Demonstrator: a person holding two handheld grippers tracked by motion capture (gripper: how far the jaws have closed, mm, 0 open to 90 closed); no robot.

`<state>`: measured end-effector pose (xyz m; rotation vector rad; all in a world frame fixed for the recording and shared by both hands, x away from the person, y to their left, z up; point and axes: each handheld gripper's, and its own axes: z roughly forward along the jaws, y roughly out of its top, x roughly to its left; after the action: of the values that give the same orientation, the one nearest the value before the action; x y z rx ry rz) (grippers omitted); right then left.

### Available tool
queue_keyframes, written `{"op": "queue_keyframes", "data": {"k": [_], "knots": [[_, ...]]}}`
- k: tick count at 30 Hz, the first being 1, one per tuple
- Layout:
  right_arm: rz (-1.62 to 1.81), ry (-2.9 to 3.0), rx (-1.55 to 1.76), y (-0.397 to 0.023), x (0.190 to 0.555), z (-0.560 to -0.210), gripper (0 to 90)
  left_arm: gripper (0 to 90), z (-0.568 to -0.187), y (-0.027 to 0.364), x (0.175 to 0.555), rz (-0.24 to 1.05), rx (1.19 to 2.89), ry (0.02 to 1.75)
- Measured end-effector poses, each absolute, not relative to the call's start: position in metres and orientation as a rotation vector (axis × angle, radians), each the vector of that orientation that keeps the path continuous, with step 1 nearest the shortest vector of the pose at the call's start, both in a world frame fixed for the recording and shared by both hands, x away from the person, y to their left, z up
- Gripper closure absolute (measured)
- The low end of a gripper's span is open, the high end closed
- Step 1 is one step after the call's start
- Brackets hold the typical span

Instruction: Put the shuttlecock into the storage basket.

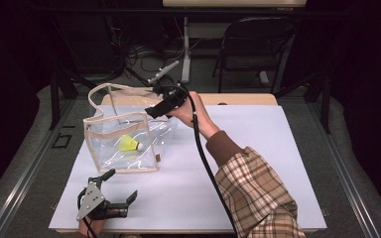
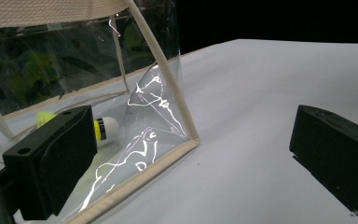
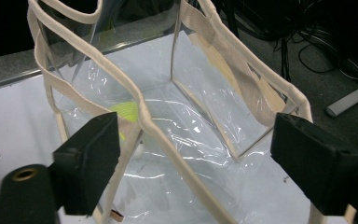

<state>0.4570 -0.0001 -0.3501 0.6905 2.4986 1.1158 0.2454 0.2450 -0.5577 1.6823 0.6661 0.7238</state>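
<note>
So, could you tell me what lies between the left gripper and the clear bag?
Bare white table, seen in the high view, between the left gripper and the clear bag.

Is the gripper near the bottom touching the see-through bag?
Apart. The high view shows bare white table between the left gripper and the bag.

Benches: one, the bench (image 1: 258,163) with a white top, carrying the things.
Bags: one clear plastic bag (image 1: 124,136) with cream trim, standing on the bench; also seen in the left gripper view (image 2: 154,107) and the right gripper view (image 3: 177,121).
Bag handles: two cream handles, counted in the right gripper view.
Shuttlecocks: one yellow shuttlecock (image 1: 130,145) with a white tip, inside the bag; also in the left gripper view (image 2: 103,129).
Grippers: two, the left gripper (image 1: 121,188) and the right gripper (image 1: 154,111), each with two black jaws set apart.
Cables: one black cable (image 1: 203,153) trailing from the right gripper.
Chairs: one folding chair (image 1: 250,44) behind the bench.
</note>
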Motion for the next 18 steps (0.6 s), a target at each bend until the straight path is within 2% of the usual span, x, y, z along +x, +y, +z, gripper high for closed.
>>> {"op": "queue_keyframes", "data": {"k": [13, 18], "knots": [[1.142, 2.475, 0.718, -0.025, 0.449, -0.35, 1.0, 0.7, -0.558, 0.247, 0.243, 0.73, 1.683, 0.67], [1.155, 2.467, 0.714, -0.035, 0.444, -0.351, 0.0, 0.7, -0.558, 0.248, 0.242, 0.73, 1.683, 0.674]]}}
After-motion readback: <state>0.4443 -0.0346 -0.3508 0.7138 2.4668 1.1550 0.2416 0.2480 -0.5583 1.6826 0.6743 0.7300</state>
